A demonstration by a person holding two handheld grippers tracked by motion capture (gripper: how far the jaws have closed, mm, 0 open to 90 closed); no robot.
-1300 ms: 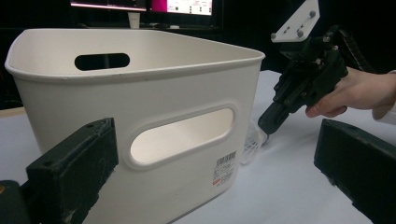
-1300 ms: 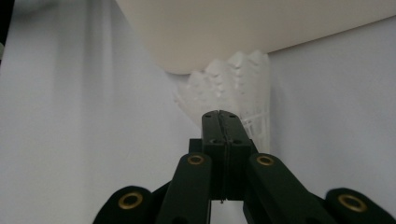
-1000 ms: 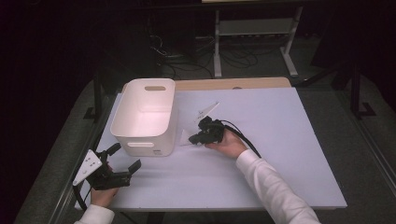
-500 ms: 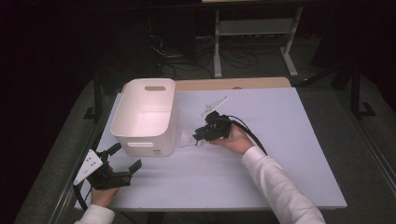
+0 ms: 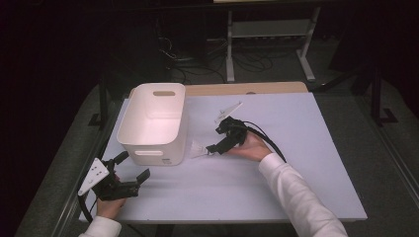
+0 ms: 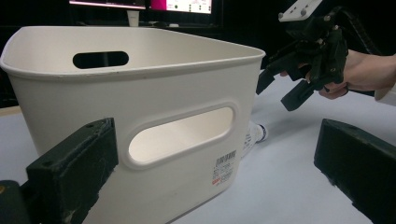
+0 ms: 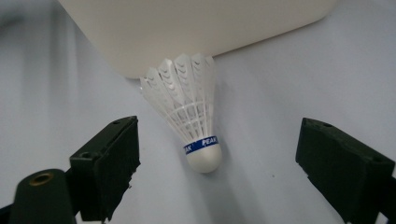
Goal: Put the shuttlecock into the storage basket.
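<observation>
Shuttlecock (image 7: pixel 194 114) lies on the table (image 5: pixel 306 163), feathers against the white bin (image 5: pixel 153 123), cork toward the right gripper (image 5: pixel 213 147). Its jaws have just been opening; they stand wide, clear of the shuttlecock. Left gripper (image 5: pixel 133 168) rests near the bin's front corner, jaws spread wide, holding nothing.

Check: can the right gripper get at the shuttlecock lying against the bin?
Probably yes. The right gripper has just been opening; its jaws straddle the shuttlecock without touching it. Nothing lies between, though the feathers rest against the white bin.

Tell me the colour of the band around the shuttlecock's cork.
Blue, with white lettering, on the shuttlecock; clearest in the right gripper view.
</observation>
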